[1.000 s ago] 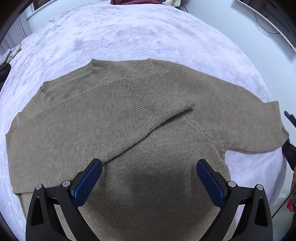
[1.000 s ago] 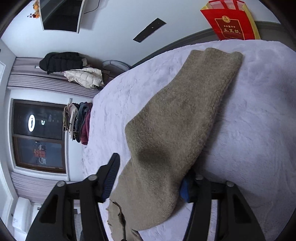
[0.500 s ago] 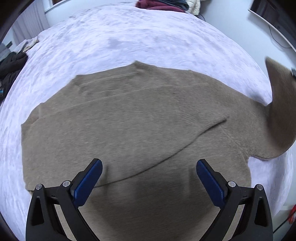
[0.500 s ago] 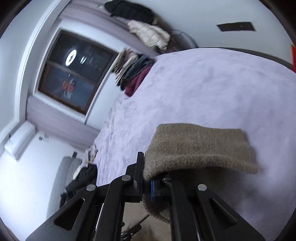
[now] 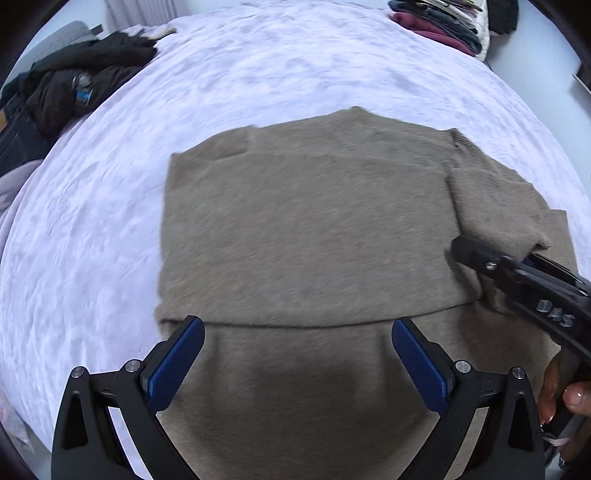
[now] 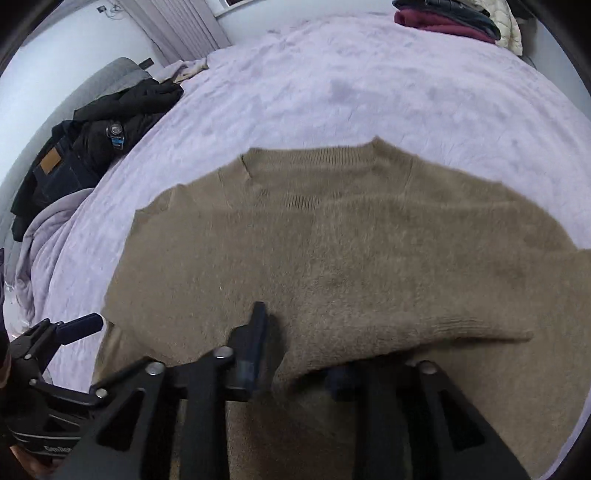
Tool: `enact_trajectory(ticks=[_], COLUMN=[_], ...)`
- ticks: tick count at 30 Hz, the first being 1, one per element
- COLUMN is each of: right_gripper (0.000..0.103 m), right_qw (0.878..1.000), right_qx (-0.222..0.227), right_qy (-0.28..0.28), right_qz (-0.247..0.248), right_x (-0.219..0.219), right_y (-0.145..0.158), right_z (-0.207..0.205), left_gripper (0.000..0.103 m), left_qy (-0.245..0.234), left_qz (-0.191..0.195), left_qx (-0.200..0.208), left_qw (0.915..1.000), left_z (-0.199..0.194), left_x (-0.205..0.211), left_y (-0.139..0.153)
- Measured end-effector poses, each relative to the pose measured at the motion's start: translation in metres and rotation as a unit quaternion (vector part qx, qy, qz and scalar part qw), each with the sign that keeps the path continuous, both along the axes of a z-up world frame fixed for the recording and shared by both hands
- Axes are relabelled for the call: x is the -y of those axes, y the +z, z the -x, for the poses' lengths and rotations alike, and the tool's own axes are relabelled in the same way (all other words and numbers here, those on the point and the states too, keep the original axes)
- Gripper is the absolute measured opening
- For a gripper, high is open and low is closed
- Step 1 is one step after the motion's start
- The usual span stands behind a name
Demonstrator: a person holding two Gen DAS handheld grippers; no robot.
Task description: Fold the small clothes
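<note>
A tan knit sweater (image 5: 306,229) lies flat on the lilac bed cover (image 5: 229,74), one sleeve folded across its body. My left gripper (image 5: 297,356) is open and empty, hovering over the sweater's lower part. My right gripper (image 5: 517,262) comes in from the right in the left wrist view, shut on the sweater's other sleeve (image 5: 495,199), which it holds over the body. In the right wrist view the sleeve (image 6: 406,317) drapes over my right gripper (image 6: 295,373), hiding one finger. The collar (image 6: 314,158) points away from me.
A heap of dark clothes (image 5: 70,85) lies at the bed's far left, also in the right wrist view (image 6: 92,144). A stack of folded clothes (image 5: 439,22) sits at the far right edge. A grey blanket (image 6: 44,229) bunches at the left.
My right gripper closed on the right sleeve, lifted it and swung it over the sweater's body. The left gripper's view shifted left; it stays open.
</note>
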State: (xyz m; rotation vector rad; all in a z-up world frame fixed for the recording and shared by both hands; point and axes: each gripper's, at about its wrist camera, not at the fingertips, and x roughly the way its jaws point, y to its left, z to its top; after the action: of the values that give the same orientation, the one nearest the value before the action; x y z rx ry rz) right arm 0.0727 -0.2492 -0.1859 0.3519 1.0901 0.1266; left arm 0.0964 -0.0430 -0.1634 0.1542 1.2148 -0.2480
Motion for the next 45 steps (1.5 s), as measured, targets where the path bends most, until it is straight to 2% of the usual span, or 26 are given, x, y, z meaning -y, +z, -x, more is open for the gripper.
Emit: enact_trajectory(ticks=[2,4,6,7,8,9,10,11,12,13,15,18,20,23,25,27,28,29,30,31,34,38,40,43,45], right_gripper=[0.055,0.055,0.055,0.055,0.048,0.015,0.007,0.007,0.007,0.007,0.006,0.006,0.006,0.006,0.009,0.012,0.016,0.034,0.059,0.064,0.064,0.064,0.064,0.065,0.064], right_qw=[0.999,0.992,0.975,0.962,0.944,0.928,0.916,0.914,0.923,0.941,0.965,0.988,0.993,0.992,0.989,0.987,0.987,0.987,0.988,0.989,0.991,0.995,0.987,0.963,0.954], right_qx=[0.013,0.023,0.025,0.018,0.006,-0.006,-0.018,-0.015,0.001,0.026,0.067,0.092,0.09,0.059,0.019,-0.013,-0.009,-0.003,-0.003,-0.002,0.011,-0.004,-0.023,-0.056,-0.071], right_qy=[-0.032,-0.089,-0.173,-0.213,-0.253,-0.281,-0.3,-0.302,-0.285,-0.244,-0.165,-0.044,0.025,0.104,0.143,0.159,0.16,0.159,0.154,0.146,0.117,-0.006,-0.082,-0.175,-0.212], right_qz=[-0.039,-0.08,-0.137,-0.168,-0.21,-0.244,-0.267,-0.272,-0.26,-0.233,-0.19,-0.12,-0.073,-0.05,-0.041,-0.014,-0.009,-0.011,-0.014,-0.021,-0.057,-0.097,-0.134,-0.196,-0.2], right_x=[0.009,0.028,0.058,0.074,0.091,0.103,0.11,0.111,0.107,0.095,0.064,0.003,-0.038,-0.086,-0.107,-0.119,-0.12,-0.119,-0.116,-0.11,-0.085,-0.007,0.039,0.091,0.109], right_y=[0.005,0.012,0.014,0.01,0.0,-0.006,-0.013,-0.012,-0.003,0.013,0.04,0.064,0.063,0.039,0.014,-0.005,-0.004,0.0,0.005,0.011,0.034,0.05,0.044,0.024,0.01], right_z=[0.01,0.022,0.029,0.033,0.034,0.028,0.025,0.018,0.011,0.001,-0.016,-0.035,-0.041,-0.043,-0.044,-0.045,-0.041,-0.037,-0.031,-0.025,-0.005,0.04,0.068,0.111,0.127], left_gripper=[0.102,0.102,0.102,0.102,0.102,0.102,0.102,0.102,0.102,0.102,0.102,0.102,0.102,0.102,0.102,0.102,0.102,0.102,0.102,0.102,0.102,0.102,0.102,0.102,0.102], left_qy=[0.007,0.014,0.022,0.025,0.028,0.03,0.032,0.035,0.037,0.039,0.044,0.053,0.065,0.079,0.084,0.087,0.088,0.089,0.089,0.088,0.079,0.057,0.048,0.041,0.038], left_qz=[0.002,0.006,0.012,0.014,0.018,0.021,0.024,0.026,0.027,0.028,0.025,0.017,0.011,0.002,-0.003,-0.005,-0.005,-0.004,-0.001,0.005,0.025,0.047,0.05,0.049,0.019], left_qx=[-0.001,-0.002,-0.008,-0.011,-0.012,-0.012,-0.012,-0.011,-0.01,-0.009,-0.008,-0.009,-0.011,-0.012,-0.014,-0.013,-0.012,-0.012,-0.012,-0.011,0.004,0.026,0.022,0.015,0.006], left_qw=[1.0,0.9999,0.9997,0.9995,0.9994,0.9993,0.9991,0.999,0.9989,0.9988,0.9987,0.9984,0.9978,0.9968,0.9963,0.9961,0.996,0.996,0.996,0.9961,0.9965,0.997,0.9973,0.9979,0.9991], left_z=[0.001,0.001,-0.001,0.0,0.0,0.0,0.001,0.002,0.003,0.005,0.007,0.008,0.009,0.012,0.014,0.017,0.017,0.016,0.015,0.013,0.002,-0.022,-0.034,-0.05,-0.048], left_x=[-0.01,-0.016,-0.02,-0.023,-0.025,-0.027,-0.03,-0.033,-0.037,-0.04,-0.05,-0.061,-0.072,-0.086,-0.095,-0.102,-0.104,-0.105,-0.105,-0.105,-0.099,-0.078,-0.064,-0.049,-0.04], left_y=[-0.003,-0.006,-0.009,-0.009,-0.009,-0.009,-0.007,-0.006,-0.005,-0.005,-0.004,-0.007,-0.009,-0.012,-0.014,-0.015,-0.014,-0.013,-0.012,-0.009,0.007,0.021,0.018,0.005,-0.005])
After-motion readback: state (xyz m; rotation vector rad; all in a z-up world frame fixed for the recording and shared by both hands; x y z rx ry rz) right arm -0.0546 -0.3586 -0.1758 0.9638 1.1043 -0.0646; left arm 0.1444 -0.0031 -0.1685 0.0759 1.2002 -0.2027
